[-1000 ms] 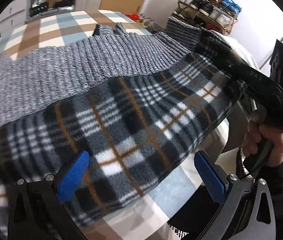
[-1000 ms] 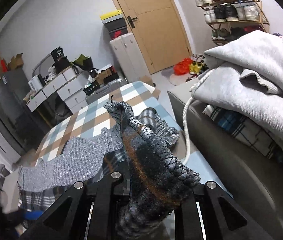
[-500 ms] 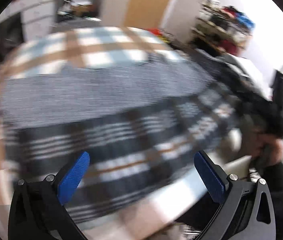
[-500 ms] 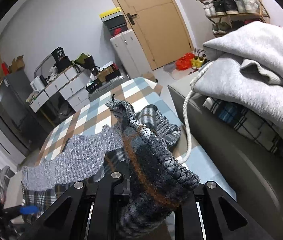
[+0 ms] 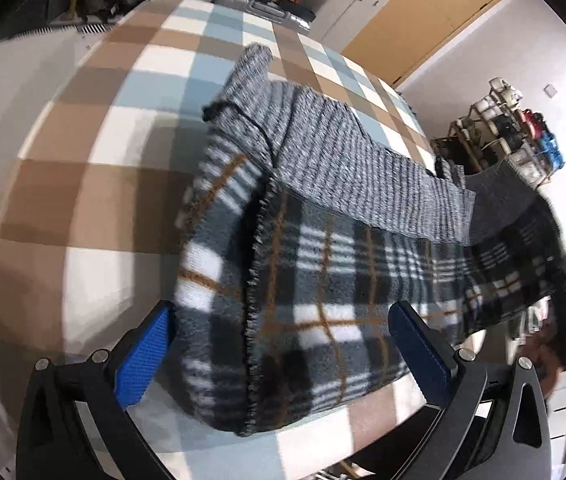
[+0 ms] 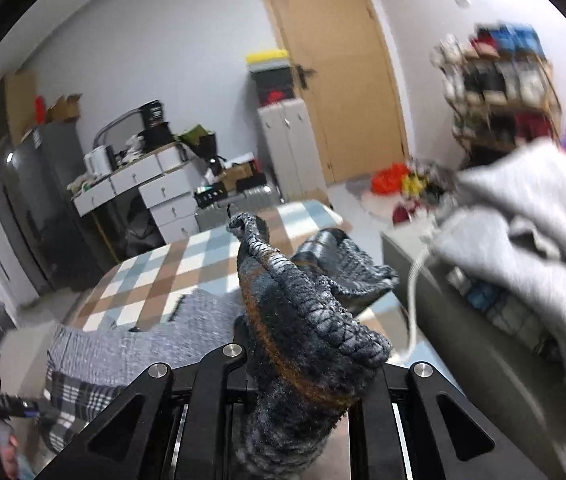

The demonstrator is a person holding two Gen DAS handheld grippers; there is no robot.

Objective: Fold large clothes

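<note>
A plaid fleece garment [image 5: 323,312] with a grey knit panel [image 5: 343,160] lies stretched across the checked tablecloth [image 5: 83,200]. My left gripper [image 5: 283,356] hovers open over the garment's stitched left end. Its blue pads [image 5: 143,360] stand wide on either side of the cloth without pressing it. My right gripper [image 6: 303,364] is shut on a bunched edge of the same garment [image 6: 307,320] and holds that end raised above the table. In the right wrist view the left gripper [image 6: 7,404] shows small at the lower left.
A heap of grey sweatshirts [image 6: 523,232] sits on a grey seat right of the table. A shoe rack [image 6: 499,80], a wooden door [image 6: 339,80] and white drawers [image 6: 155,184] stand behind. The table's near edge [image 5: 323,452] is just under the left gripper.
The left gripper has swept leftward along the garment to its left end and rolled. The right gripper, still gripping the bunched edge, has risen a little.
</note>
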